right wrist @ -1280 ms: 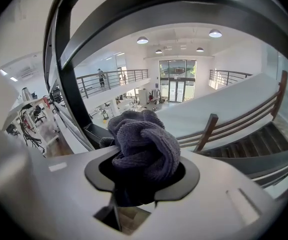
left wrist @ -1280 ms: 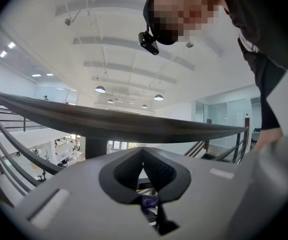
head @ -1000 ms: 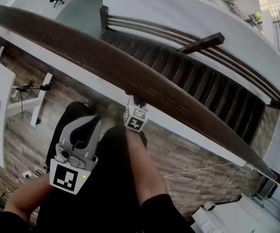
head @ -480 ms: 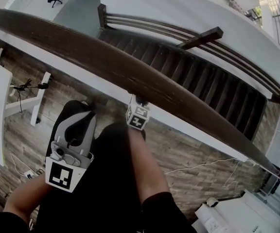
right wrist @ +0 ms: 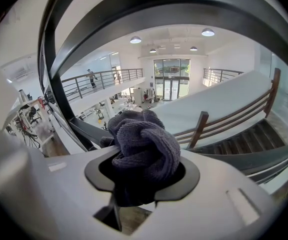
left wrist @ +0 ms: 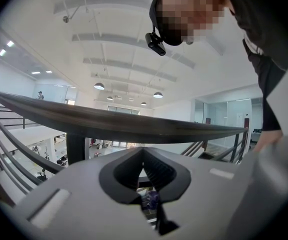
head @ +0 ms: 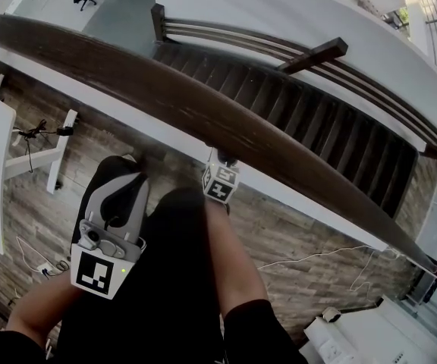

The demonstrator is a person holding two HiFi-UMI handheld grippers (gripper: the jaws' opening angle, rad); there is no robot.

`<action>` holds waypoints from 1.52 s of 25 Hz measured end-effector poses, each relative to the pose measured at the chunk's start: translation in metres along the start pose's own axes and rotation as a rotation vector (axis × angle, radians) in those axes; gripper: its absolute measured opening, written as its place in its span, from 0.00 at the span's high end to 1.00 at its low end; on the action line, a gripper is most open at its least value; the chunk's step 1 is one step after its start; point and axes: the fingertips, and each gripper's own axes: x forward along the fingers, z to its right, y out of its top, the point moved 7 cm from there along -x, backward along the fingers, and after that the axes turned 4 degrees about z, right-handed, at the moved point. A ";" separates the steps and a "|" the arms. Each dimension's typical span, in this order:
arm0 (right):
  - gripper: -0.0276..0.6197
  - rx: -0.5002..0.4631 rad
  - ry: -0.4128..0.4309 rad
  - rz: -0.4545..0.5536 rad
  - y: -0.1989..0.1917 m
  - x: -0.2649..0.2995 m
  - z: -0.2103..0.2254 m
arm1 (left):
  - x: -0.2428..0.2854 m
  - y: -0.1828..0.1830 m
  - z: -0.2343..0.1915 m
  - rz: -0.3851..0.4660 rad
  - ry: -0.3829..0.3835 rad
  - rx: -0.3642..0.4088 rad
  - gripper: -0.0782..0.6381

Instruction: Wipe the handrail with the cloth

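right gripper (head: pixel 222 161) nudged right, gripping cloth (right wrist: pixel 144 139), handrail (head: pixel 165 101) diagonal upper-left to lower-right, left gripper (head: pixel 122 182) closed

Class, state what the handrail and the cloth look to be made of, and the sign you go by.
Handrail: probably wood with a dark brown, slightly glossy finish; faint lengthwise streaks look like grain.
Cloth: soft knitted or terry fabric, dark grey and matte; ribbed loops and bunched folds show.

Head view: steeply down onto handrail (head: pixel 203 116). Both gripper views: from below, facing same handrail; right nearer.
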 end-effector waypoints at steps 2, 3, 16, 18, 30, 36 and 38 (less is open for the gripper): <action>0.70 -0.017 -0.009 -0.002 -0.002 -0.002 0.005 | -0.001 0.002 0.004 -0.003 0.003 -0.004 0.89; 0.70 -0.025 -0.012 0.000 -0.002 -0.003 0.007 | -0.002 0.004 0.006 -0.002 0.004 -0.002 0.89; 0.69 -0.026 0.003 0.022 -0.010 -0.011 0.036 | -0.001 0.001 0.035 -0.018 0.009 0.024 0.89; 0.69 -0.027 0.008 0.022 -0.012 -0.014 0.043 | -0.002 0.003 0.039 -0.022 0.007 0.032 0.89; 0.70 -0.012 0.007 0.038 -0.017 -0.021 0.064 | 0.005 0.011 0.060 0.003 -0.041 0.054 0.89; 0.70 -0.017 0.014 0.044 -0.017 -0.024 0.067 | 0.006 0.011 0.061 0.020 -0.037 0.089 0.89; 0.70 -0.013 0.011 0.040 -0.017 -0.026 0.071 | 0.008 0.011 0.066 0.027 -0.044 0.087 0.89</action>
